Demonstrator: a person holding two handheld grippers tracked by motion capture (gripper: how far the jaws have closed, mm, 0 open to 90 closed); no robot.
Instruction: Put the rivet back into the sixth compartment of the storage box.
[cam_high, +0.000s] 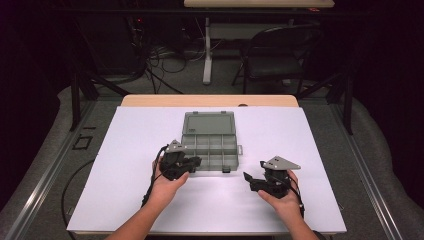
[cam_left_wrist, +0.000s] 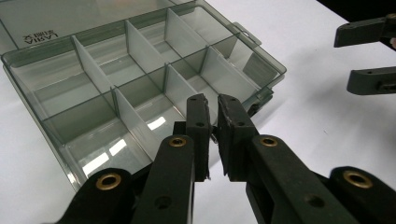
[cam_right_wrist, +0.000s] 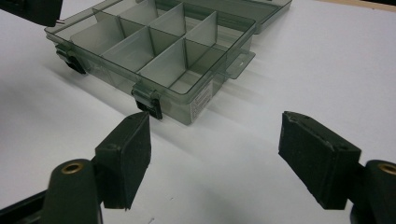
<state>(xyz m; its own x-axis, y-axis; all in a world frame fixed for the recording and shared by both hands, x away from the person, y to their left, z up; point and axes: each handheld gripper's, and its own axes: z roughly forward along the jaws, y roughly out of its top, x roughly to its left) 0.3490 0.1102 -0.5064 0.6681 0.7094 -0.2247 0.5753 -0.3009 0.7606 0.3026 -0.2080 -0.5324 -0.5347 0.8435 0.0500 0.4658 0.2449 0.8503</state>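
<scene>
- The box (cam_high: 209, 146) lies open in the middle of the white sheet (cam_high: 125, 165), a little toward the far side. Its lid (cam_high: 208, 123) lies flat behind it, on the far side.
- To the left and right of the box the sheet is bare, and there is wide room before the sheet's edges. The near strip of the sheet is also bare, except for the two hands.
- The left gripper (cam_high: 192, 162) is at the near left corner of the box. Its jaws are almost together, with only a thin gap between them. In the left gripper view the tips (cam_left_wrist: 212, 114) stand over the near wall of the box, and a small pale thing seems to sit in the gap; I cannot tell what it is or if the pads press on it.
- The right gripper (cam_high: 251, 180) is near the right near corner of the box, apart from it, over bare sheet. Its jaws stand wide, with nothing between them.
- The box has clear walls (cam_right_wrist: 154, 44) that divide it into compartments. All compartments that I can see are empty.
- Two dark latches (cam_right_wrist: 148, 103) sit on the near wall of the box, and a small tab (cam_right_wrist: 240, 63) sticks out on its right side.
</scene>
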